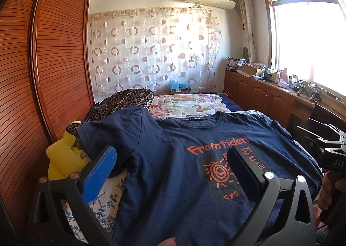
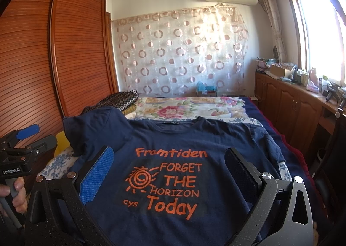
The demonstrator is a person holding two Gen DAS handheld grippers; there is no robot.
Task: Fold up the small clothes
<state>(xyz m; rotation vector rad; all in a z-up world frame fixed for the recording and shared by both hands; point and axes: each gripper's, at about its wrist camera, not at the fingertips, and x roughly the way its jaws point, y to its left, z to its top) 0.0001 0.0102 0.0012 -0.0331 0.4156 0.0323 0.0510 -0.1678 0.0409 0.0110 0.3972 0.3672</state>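
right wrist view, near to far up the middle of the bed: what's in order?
Right gripper with open jaws → navy T-shirt → floral quilt → blue box → circle-print curtain.

The navy T-shirt (image 2: 173,138) hem is cut off below; windowsill clutter (image 2: 302,77) is indistinct.

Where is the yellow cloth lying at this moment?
In the left wrist view the yellow cloth lies at the left edge of the bed, partly under the raised left sleeve of the navy T-shirt, beside the wooden wardrobe.
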